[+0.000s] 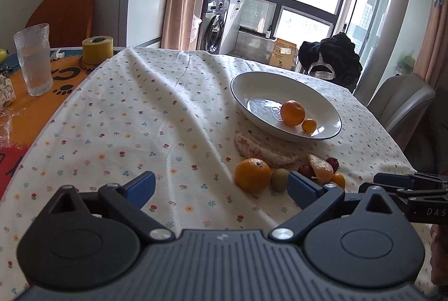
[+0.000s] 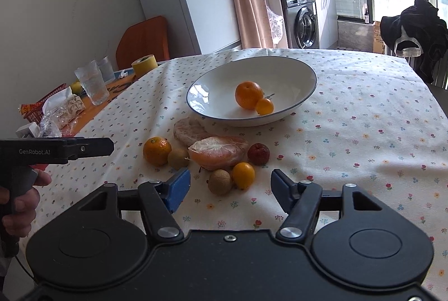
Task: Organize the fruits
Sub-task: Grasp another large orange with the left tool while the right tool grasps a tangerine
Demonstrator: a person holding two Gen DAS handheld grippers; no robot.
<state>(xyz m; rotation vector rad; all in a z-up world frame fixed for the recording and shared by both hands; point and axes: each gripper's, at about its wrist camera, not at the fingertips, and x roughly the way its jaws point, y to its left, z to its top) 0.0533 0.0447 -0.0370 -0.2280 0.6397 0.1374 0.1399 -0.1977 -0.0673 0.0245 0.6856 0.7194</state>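
Observation:
A white bowl (image 2: pixel 296 74) on the flowered cloth holds an orange (image 2: pixel 248 94) and a small kumquat (image 2: pixel 264 106). In front of it lies a cluster of fruit: a mandarin (image 2: pixel 156 151), two brown longans (image 2: pixel 178 158) (image 2: pixel 220 182), peeled pomelo pieces (image 2: pixel 218 151), a red jujube (image 2: pixel 258 153) and a yellow kumquat (image 2: pixel 243 175). My right gripper (image 2: pixel 229 191) is open just short of the nearer longan and kumquat. My left gripper (image 1: pixel 221 186) is open and empty, with the mandarin (image 1: pixel 252 175) beyond its right finger. The bowl (image 1: pixel 252 88) lies farther back.
A glass of water (image 1: pixel 33 60) and a roll of yellow tape (image 1: pixel 98 49) stand at the left on an orange mat. Wrapped snacks (image 2: pixel 67 110) lie near that edge. A chair with dark clothing (image 1: pixel 333 60) sits past the table's far right.

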